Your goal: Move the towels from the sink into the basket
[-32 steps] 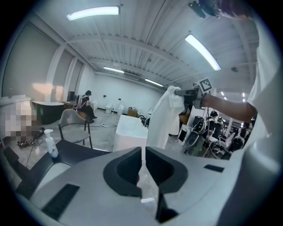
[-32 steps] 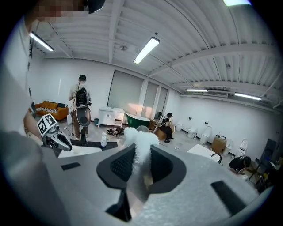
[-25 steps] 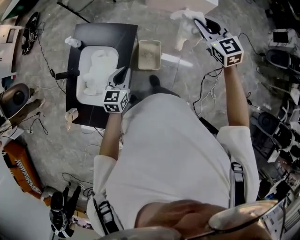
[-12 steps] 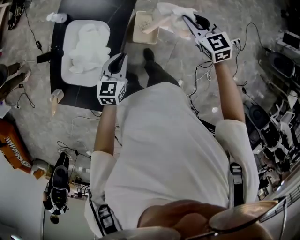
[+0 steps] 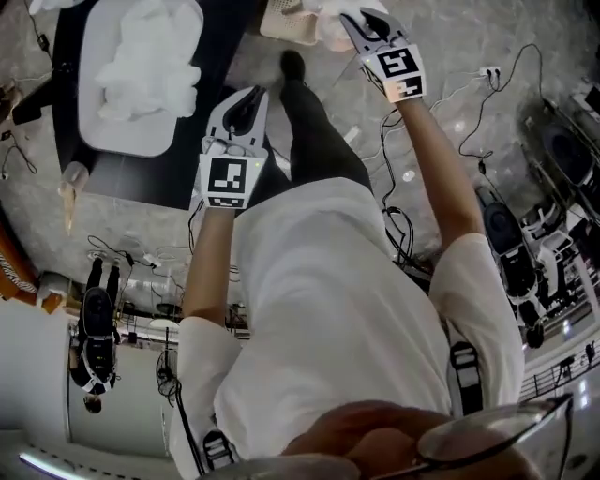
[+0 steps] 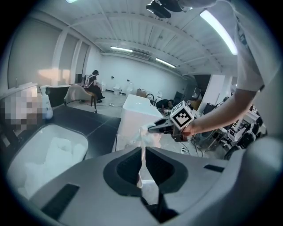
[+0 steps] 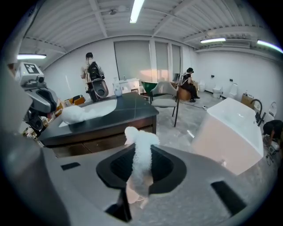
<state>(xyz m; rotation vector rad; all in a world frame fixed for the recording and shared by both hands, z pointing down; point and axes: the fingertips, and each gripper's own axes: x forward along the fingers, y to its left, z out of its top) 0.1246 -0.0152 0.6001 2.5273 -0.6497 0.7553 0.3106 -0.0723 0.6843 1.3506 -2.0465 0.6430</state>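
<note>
Right gripper view gives me the clearest read: a fluffy white towel (image 7: 140,145) is clamped between the jaws of my right gripper (image 7: 139,174), bunched above them and trailing below. In the head view that gripper holds the towel over the right end of the beige basket (image 5: 278,22), at the top edge of the picture. I cannot tell whether cloth and basket touch.

Left of the basket, more white towels (image 5: 141,61) lie heaped in the white sink (image 5: 122,142), which is set into a dark counter (image 5: 141,180).

My left gripper (image 5: 250,96) hangs by the counter's right edge, between sink and basket. In the left gripper view its jaws are drawn together to a thin slit, with nothing in them. Cables (image 5: 398,220) snake across the grey floor beside me.
</note>
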